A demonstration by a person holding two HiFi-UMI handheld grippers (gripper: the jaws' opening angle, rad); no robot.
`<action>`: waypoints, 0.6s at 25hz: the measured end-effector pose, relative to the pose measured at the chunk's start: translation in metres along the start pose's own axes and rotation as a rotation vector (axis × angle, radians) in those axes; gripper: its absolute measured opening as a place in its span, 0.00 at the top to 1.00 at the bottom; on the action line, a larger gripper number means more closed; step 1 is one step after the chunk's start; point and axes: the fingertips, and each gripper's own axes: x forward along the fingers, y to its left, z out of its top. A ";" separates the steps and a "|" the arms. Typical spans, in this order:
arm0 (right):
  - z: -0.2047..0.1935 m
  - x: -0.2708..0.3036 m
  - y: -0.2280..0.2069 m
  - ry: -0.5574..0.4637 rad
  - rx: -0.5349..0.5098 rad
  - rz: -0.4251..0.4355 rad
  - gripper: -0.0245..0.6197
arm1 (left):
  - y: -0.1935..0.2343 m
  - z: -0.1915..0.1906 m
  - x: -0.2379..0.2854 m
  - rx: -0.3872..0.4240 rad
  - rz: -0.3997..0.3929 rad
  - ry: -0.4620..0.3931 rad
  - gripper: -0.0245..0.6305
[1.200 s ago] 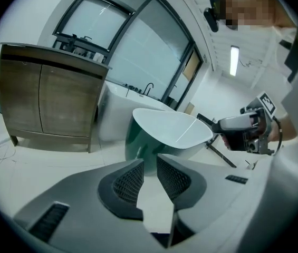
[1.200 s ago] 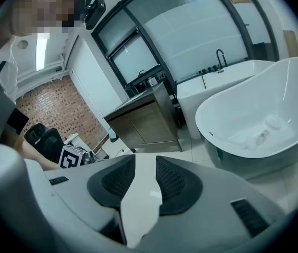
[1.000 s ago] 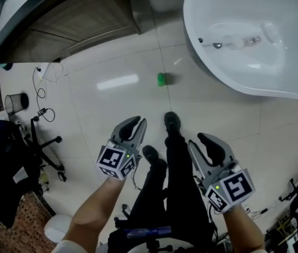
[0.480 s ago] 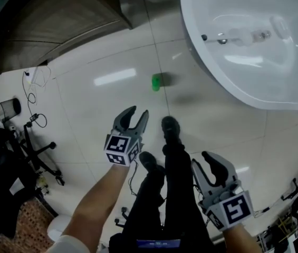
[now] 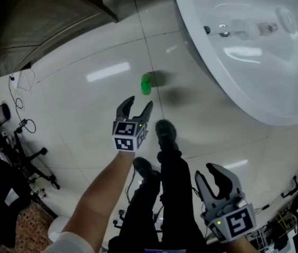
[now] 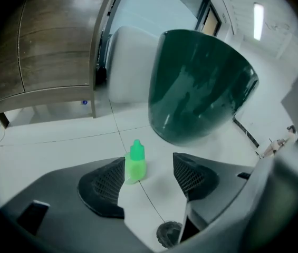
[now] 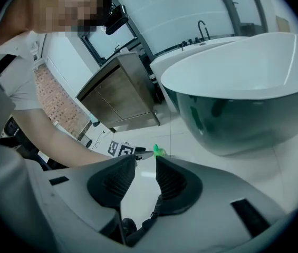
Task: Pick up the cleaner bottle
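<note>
The cleaner bottle (image 5: 146, 83) is small, bright green, and stands upright on the white tiled floor beside the bathtub. My left gripper (image 5: 135, 106) reaches down towards it, its tips a short way short of the bottle. Its jaws have just been opening and are open, with nothing pressed between them. In the left gripper view the bottle (image 6: 134, 163) stands just ahead of the gap, close to the left pad (image 6: 104, 186). My right gripper (image 5: 215, 177) hangs back by the person's leg, open and empty. Past its jaws (image 7: 144, 167) the bottle (image 7: 158, 151) shows far off.
A large white bathtub (image 5: 254, 62) fills the upper right, close behind the bottle. A wooden cabinet (image 6: 48, 51) stands at the back left. The person's dark legs and shoes (image 5: 164, 133) are between the grippers. An office chair base and cables (image 5: 27, 157) lie at the left.
My left gripper has gone down and forward towards the green bottle and its jaws have spread apart. The right gripper has sunk lower and nearer the picture's bottom edge.
</note>
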 end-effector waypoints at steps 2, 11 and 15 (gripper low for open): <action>-0.007 0.008 -0.007 0.007 0.008 -0.003 0.76 | 0.007 -0.003 0.020 0.005 0.018 0.001 0.51; -0.035 0.031 -0.033 0.071 0.020 -0.017 0.76 | 0.021 -0.013 0.091 0.059 0.061 -0.017 0.45; -0.039 0.037 -0.046 0.091 0.012 -0.024 0.76 | 0.028 -0.016 0.110 0.038 0.113 -0.038 0.45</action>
